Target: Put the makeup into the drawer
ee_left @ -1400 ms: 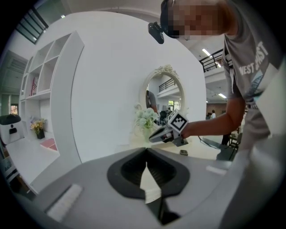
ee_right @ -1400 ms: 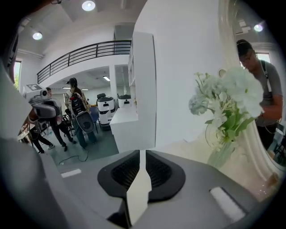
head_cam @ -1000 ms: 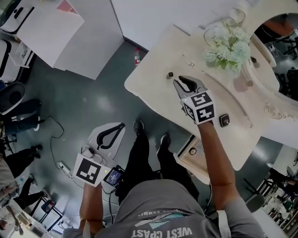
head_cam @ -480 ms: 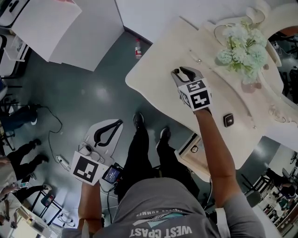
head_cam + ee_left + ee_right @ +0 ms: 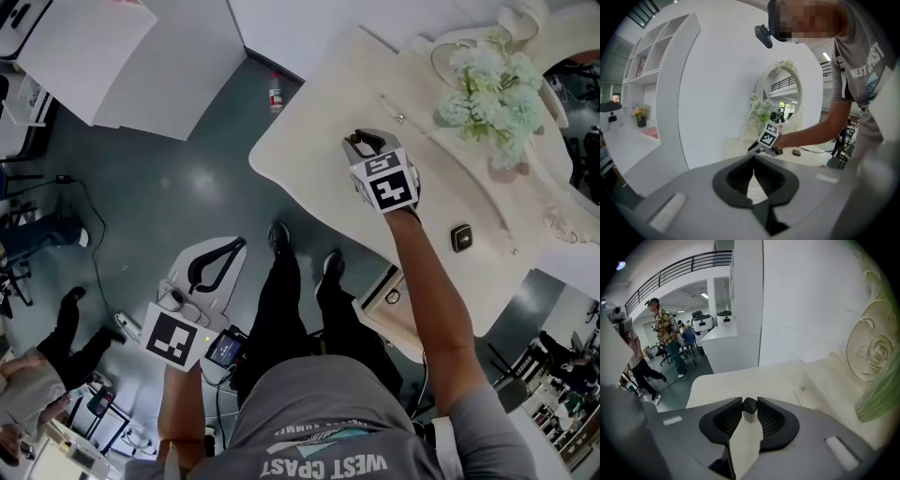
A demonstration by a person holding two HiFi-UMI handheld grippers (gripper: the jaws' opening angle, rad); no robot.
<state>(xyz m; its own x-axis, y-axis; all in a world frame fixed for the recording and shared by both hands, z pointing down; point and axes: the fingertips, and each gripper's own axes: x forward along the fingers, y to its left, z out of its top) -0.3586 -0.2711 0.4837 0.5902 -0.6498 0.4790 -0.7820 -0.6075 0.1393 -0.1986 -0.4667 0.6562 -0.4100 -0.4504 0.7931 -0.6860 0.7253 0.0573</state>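
A small makeup bottle (image 5: 749,409) with a dark cap and pale body stands on the cream dressing table (image 5: 305,164). My right gripper (image 5: 362,142) is down over it. Its jaws are closing, and in the right gripper view (image 5: 749,405) both pads touch the bottle's sides. The head view hides the bottle behind the jaws. A black compact (image 5: 460,238) lies further right on the table. The drawer (image 5: 386,302) under the front edge stands partly pulled out. My left gripper (image 5: 240,246) hangs low over the floor, shut with nothing in it (image 5: 753,162).
A bunch of pale flowers (image 5: 489,86) and an ornate mirror (image 5: 572,131) stand at the back of the table. A small bottle (image 5: 275,96) lies on the floor by the white cabinet (image 5: 141,66). The person's legs (image 5: 291,309) are beside the drawer.
My right gripper has moved down and left across the table onto the small dark-capped bottle, which now sits between its jaws. The left gripper has stayed about where it was.
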